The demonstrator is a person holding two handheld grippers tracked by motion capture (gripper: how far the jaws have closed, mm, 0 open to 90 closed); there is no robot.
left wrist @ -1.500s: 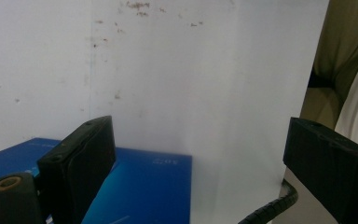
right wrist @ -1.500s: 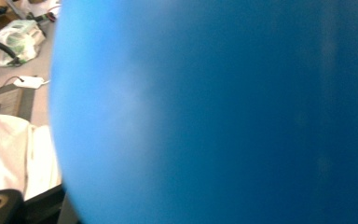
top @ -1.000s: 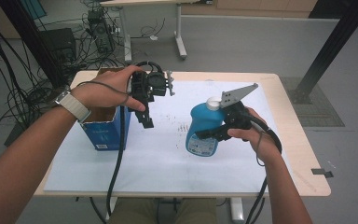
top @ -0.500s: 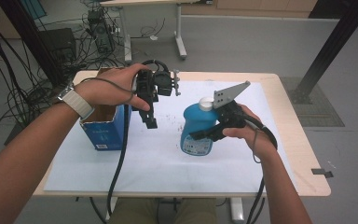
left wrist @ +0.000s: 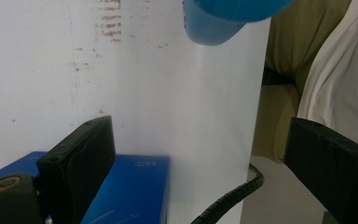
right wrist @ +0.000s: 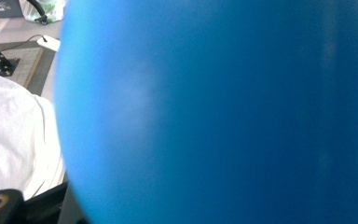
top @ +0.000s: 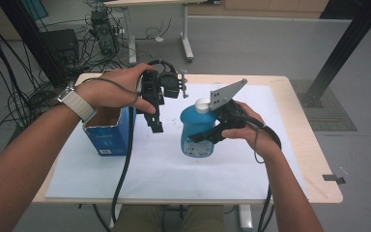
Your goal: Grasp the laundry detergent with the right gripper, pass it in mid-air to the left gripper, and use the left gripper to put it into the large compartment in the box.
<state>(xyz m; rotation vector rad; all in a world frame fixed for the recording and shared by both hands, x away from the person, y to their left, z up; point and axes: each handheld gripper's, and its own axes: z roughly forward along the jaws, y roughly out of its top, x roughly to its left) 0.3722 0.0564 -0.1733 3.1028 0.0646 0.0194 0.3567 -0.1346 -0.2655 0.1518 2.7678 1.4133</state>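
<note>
The blue bottle with the white cap is gripped by the right claw and carried just above the white sheet on the counter, between the two hands and just right of the open blue carton; in the right claw view the bottle's blue wall is pressed close against the lens.

A slip is judged the main risk; the bottle is smooth and rounded, it is clamped low on its body from one side, and its weight sits above the grip, so a tilt or a quick swing could let it roll out of the jaws and drop onto the sheet. A knock against the carton's raised flaps is also possible if the bottle is brought across too low; the light carton could be tipped or pushed aside. The trailing cable of the left claw hangs beside the carton and could be caught.

The right claw is clamped on the bottle, its jaws as close as the bottle allows. The left claw is held above the carton's right edge, pointing down; its jaws are spread wide with nothing between them, and nothing is touched by them.
</note>
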